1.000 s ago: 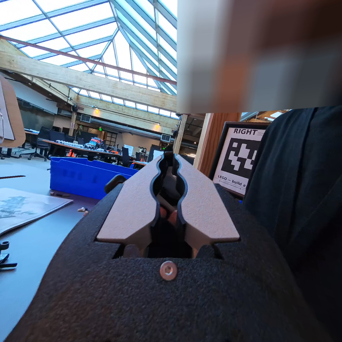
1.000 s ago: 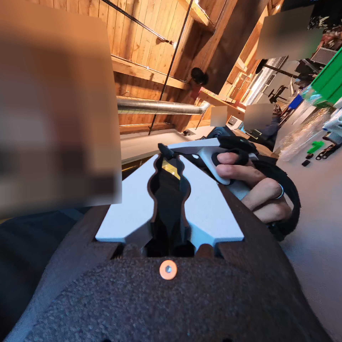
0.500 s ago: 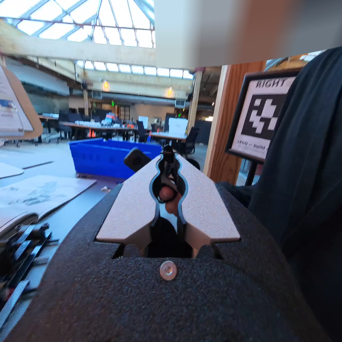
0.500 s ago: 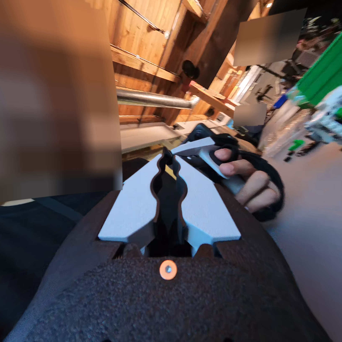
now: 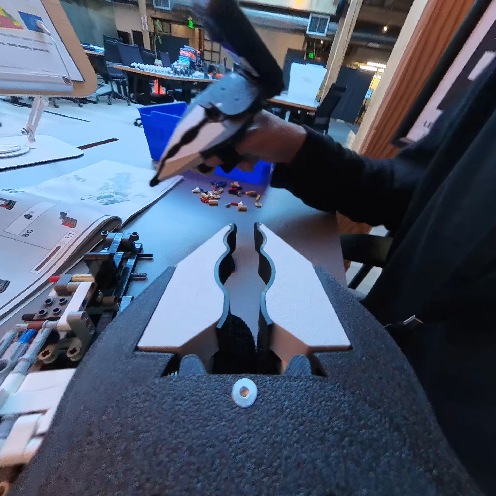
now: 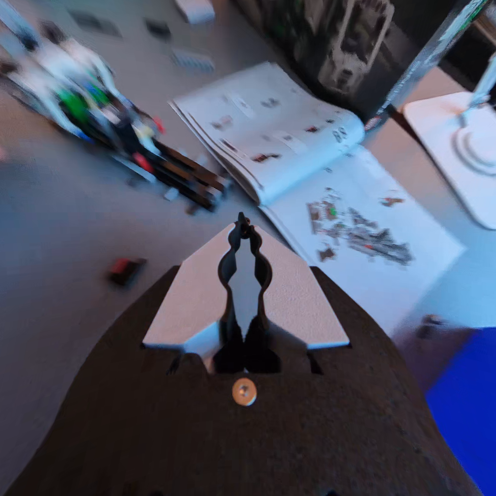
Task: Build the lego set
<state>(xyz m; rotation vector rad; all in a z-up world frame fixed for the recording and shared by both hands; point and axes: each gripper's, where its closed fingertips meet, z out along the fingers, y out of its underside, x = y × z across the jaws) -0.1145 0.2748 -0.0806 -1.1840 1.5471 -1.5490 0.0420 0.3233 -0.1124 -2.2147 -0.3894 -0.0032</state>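
Note:
My left gripper (image 5: 244,228) is open and empty, low over the grey table. A partly built lego model (image 5: 94,284) of black, grey and white parts lies just left of it. My right gripper (image 6: 243,226) is shut on a small black lego piece (image 6: 242,218) that sticks out past its tips. In the left wrist view the right gripper (image 5: 158,178) hangs in the air above the open instruction booklet (image 5: 88,198), tips pointing down and left. The right wrist view is blurred; it shows the model (image 6: 112,126) at upper left and the booklet (image 6: 268,126) ahead.
A pile of small loose pieces (image 5: 228,197) lies beyond my left gripper, in front of a blue bin (image 5: 161,126). A red and black piece (image 6: 124,269) lies alone on the table. A white stand base (image 6: 472,150) and a dark box (image 6: 349,40) stand behind the booklet.
Both grippers have swung down from pointing up at the room to pointing at the table. The left gripper has opened and the two have moved apart; the right keeps the black piece.

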